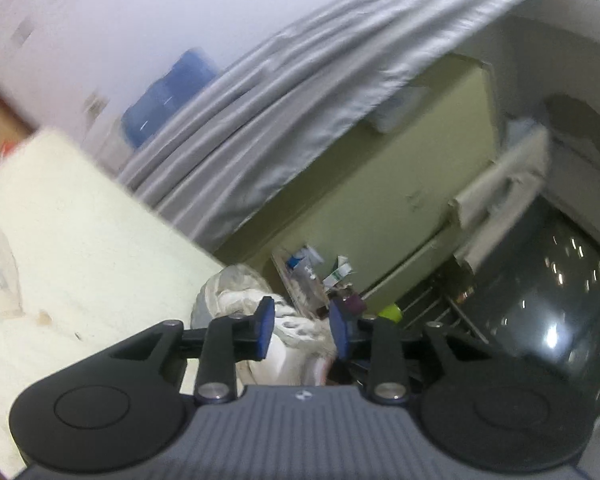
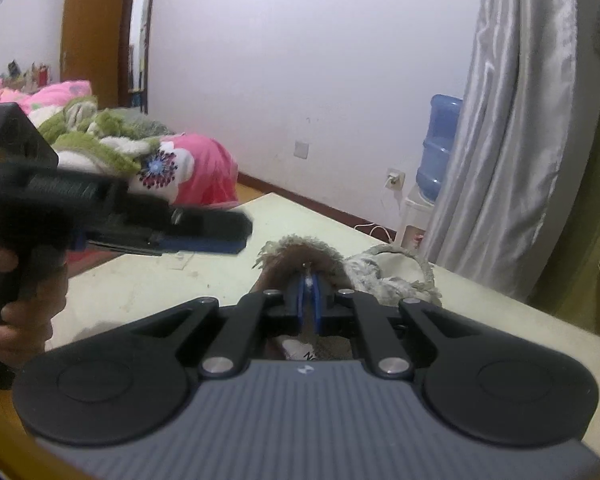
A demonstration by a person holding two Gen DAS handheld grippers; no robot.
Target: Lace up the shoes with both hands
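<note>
Two fleece-lined shoes stand on the cream table (image 2: 132,284). The nearer shoe (image 2: 300,250) has a brown inside and a fluffy collar; the second shoe (image 2: 392,272) sits just to its right. My right gripper (image 2: 309,294) is low over the nearer shoe's opening, its blue pads shut on a thin pale bit that looks like the shoelace (image 2: 309,280). My left gripper (image 2: 240,236), held in a hand (image 2: 32,304), hovers to the left of that shoe. In the left wrist view, rolled and blurred, the left gripper (image 1: 302,328) is open, with a white shoe (image 1: 256,296) behind the gap and nothing pressed between the pads.
The table's far edge runs close behind the shoes. Beyond it are a grey curtain (image 2: 516,128), a blue water bottle (image 2: 440,148) and a pile of pink and green bedding (image 2: 188,168). A cluttered shelf (image 1: 312,276) and dark floor (image 1: 540,300) lie off the table's side.
</note>
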